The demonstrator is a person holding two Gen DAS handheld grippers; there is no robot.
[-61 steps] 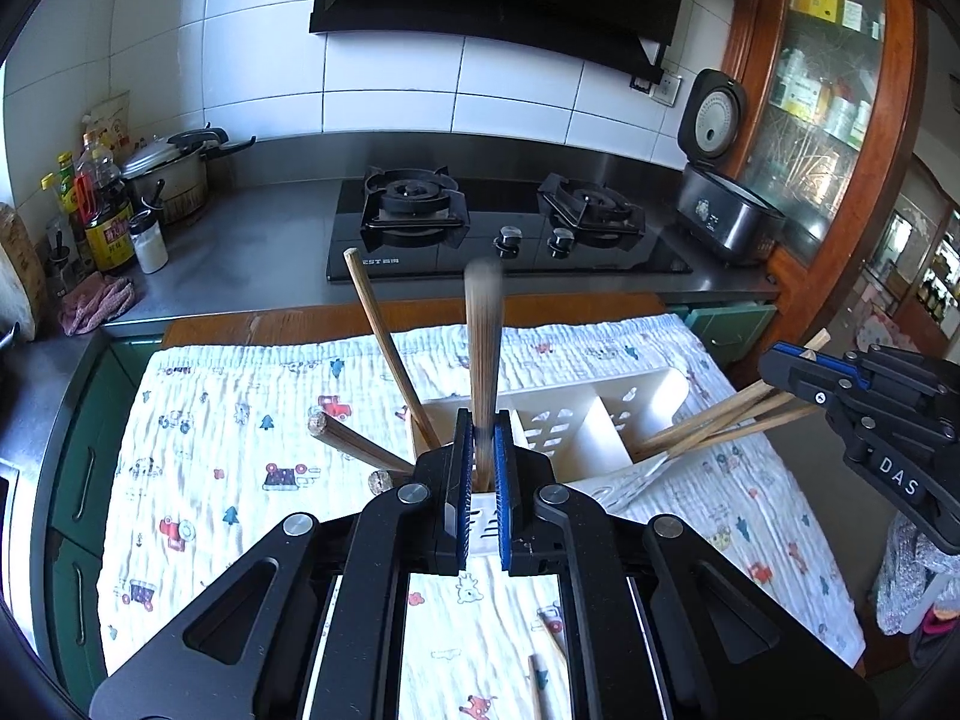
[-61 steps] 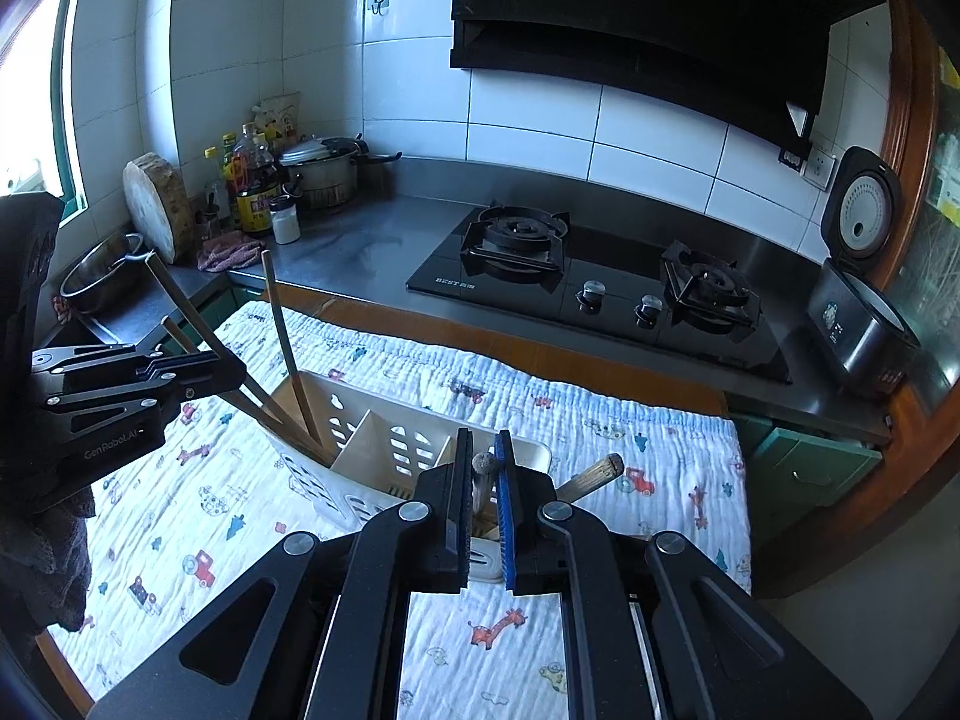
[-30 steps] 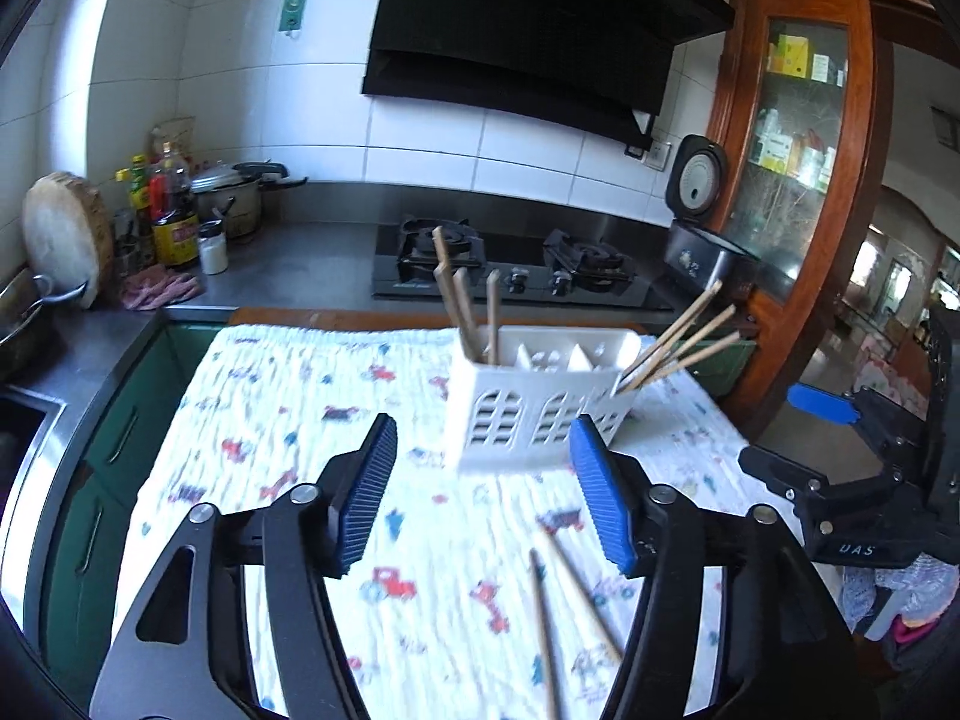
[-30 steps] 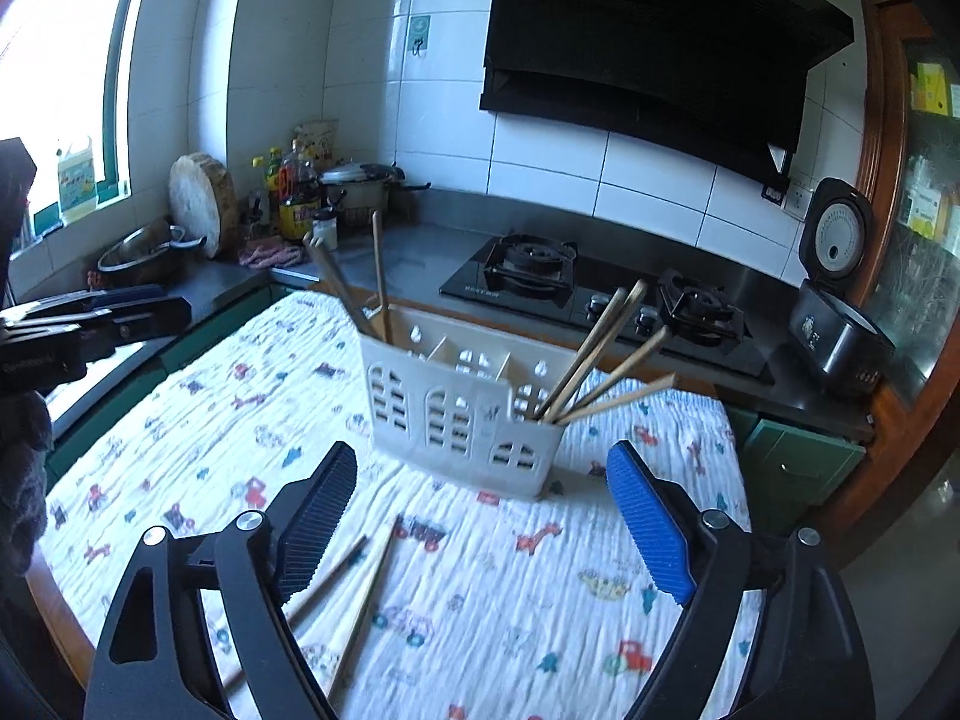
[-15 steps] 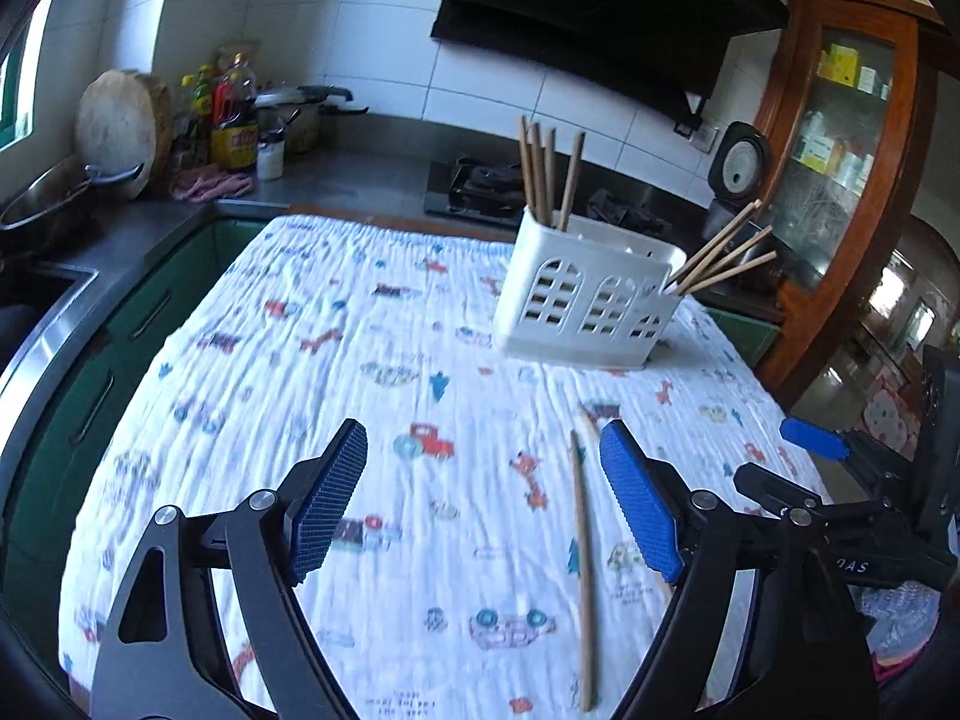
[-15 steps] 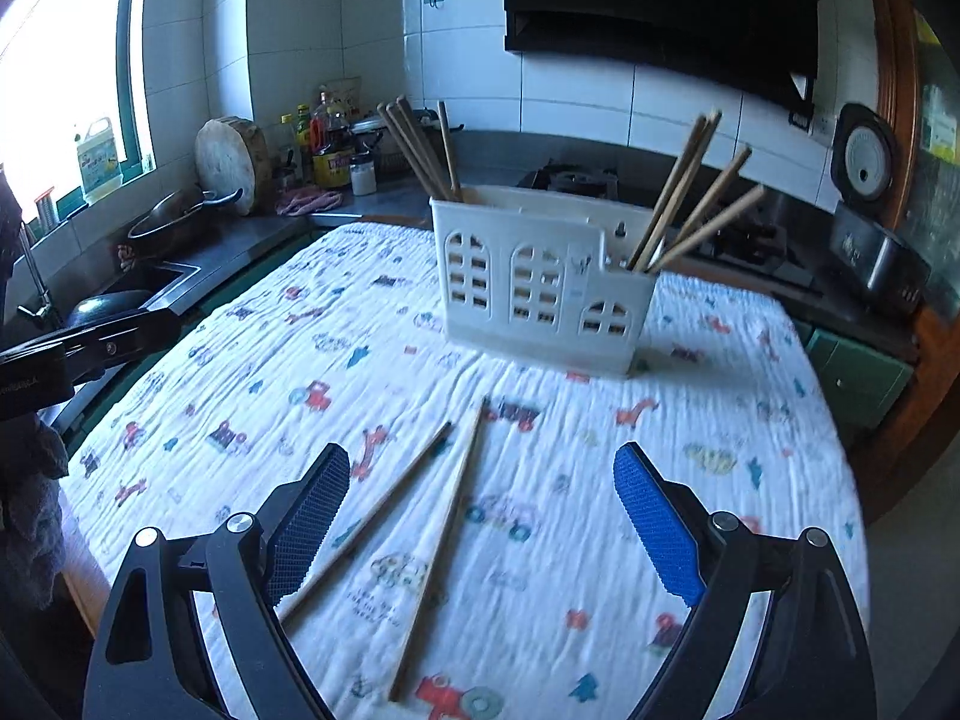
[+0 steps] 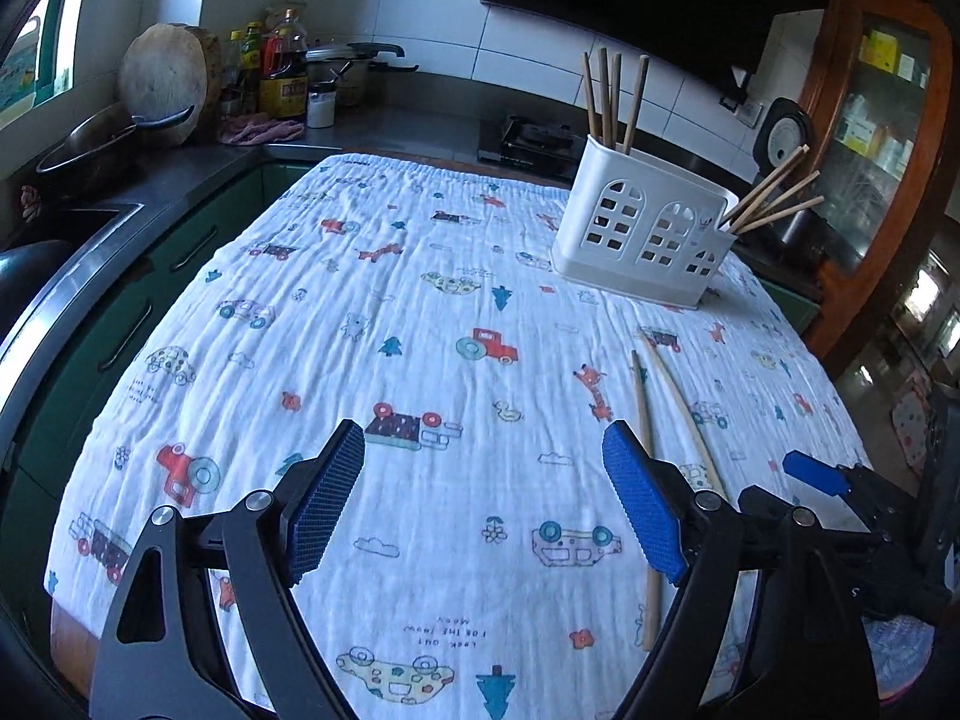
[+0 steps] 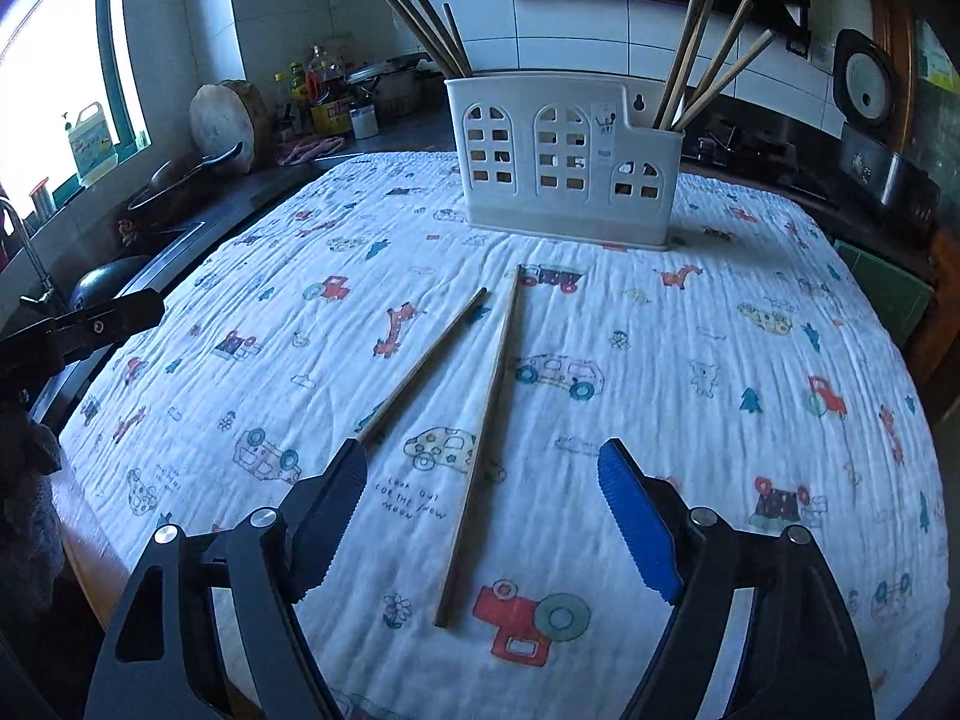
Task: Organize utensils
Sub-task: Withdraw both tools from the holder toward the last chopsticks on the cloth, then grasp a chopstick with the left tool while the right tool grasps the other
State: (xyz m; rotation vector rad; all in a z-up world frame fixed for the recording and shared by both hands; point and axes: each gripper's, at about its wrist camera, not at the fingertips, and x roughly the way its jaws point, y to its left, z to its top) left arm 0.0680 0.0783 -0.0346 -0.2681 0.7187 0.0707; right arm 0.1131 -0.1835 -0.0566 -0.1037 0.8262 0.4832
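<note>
With my right gripper (image 8: 483, 525) gaping, its jaws just narrowing around the nearer chopstick (image 8: 480, 447) (not yet pinched) on the cloth (image 8: 720, 360) before the caddy (image 8: 567, 159), I judged it best to lower squarely, while my empty left gripper (image 7: 486, 498) stood wide.

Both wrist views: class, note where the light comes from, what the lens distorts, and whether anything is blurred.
Right wrist view: the window at left is blown out white, leaving the room dim and bluish. Both views: fisheye bends the patterned cloth into a dome and darkens the corners. Chopsticks and the white holder look sharp, with no motion blur.
</note>
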